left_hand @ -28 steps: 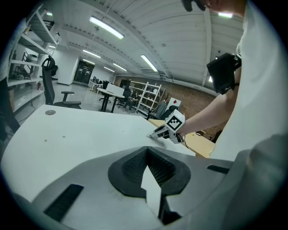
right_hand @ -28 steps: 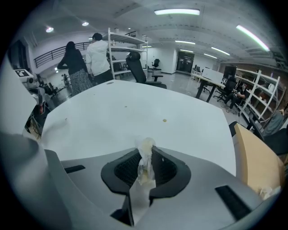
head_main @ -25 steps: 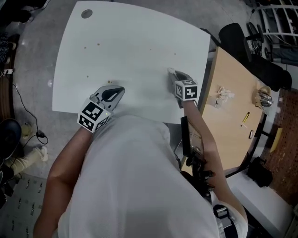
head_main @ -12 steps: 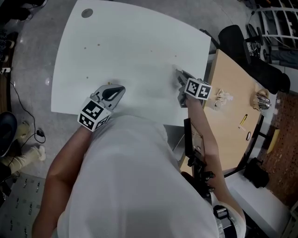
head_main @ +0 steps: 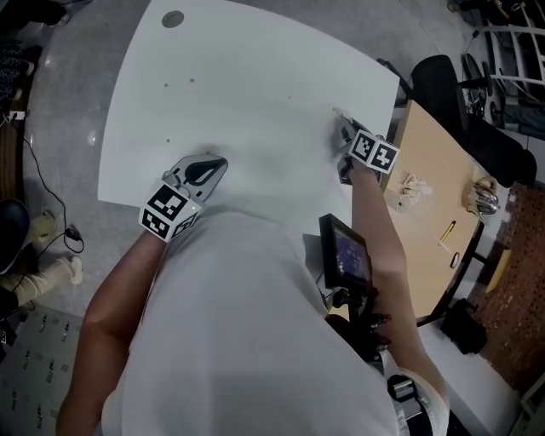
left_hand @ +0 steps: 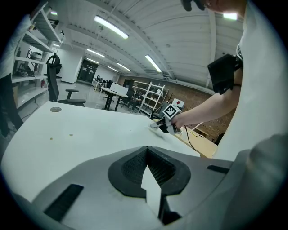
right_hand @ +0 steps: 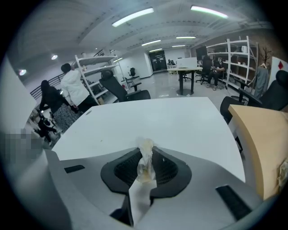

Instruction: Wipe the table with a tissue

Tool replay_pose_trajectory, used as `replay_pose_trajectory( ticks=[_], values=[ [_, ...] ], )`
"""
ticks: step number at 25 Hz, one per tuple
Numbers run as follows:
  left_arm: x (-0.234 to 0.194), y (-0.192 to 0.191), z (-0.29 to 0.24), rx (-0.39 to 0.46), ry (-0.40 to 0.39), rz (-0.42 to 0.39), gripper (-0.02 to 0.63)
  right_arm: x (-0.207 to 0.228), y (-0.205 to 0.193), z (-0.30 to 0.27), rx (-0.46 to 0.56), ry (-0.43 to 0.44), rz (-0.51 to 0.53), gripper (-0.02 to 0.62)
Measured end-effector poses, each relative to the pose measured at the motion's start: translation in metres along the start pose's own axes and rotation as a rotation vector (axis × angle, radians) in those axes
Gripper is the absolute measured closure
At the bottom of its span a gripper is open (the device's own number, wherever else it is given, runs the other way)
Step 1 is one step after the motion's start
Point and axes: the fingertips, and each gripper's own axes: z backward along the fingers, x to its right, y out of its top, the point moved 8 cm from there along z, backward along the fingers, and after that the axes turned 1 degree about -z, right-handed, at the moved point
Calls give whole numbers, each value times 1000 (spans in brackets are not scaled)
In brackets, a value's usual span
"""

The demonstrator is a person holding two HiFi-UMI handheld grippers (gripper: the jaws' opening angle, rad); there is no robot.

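The white table fills the head view, with a few small specks on its far-left part. My right gripper is low over the table's right edge, shut on a crumpled, yellow-stained tissue that sticks out past the pads. The left gripper view shows that gripper far across the table, tip down at the surface. My left gripper rests at the near edge, jaws together and holding nothing.
A wooden table stands to the right, bearing a crumpled tissue, a yellow pen and a metal object. A black chair is behind it. A grey round cap marks the white table's far-left corner.
My right gripper has slid to the right toward the table's edge with the tissue and rolled at the wrist. My left gripper has stayed in place.
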Motion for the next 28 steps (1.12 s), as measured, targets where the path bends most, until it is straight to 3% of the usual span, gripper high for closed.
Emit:
replay_pose_trajectory(
  ticks=[10,17,28],
  values=[
    [-1,-2,2,-11,14,12,598,2,19,-22,-40,-95,177,529],
    [-5,0,1,-7,16,13,598,-10,13,-28,-82,-136,383,531],
    [2,0,-3,-9,0,4,598,-17,5,-27,-86,-124,395,531]
  ],
)
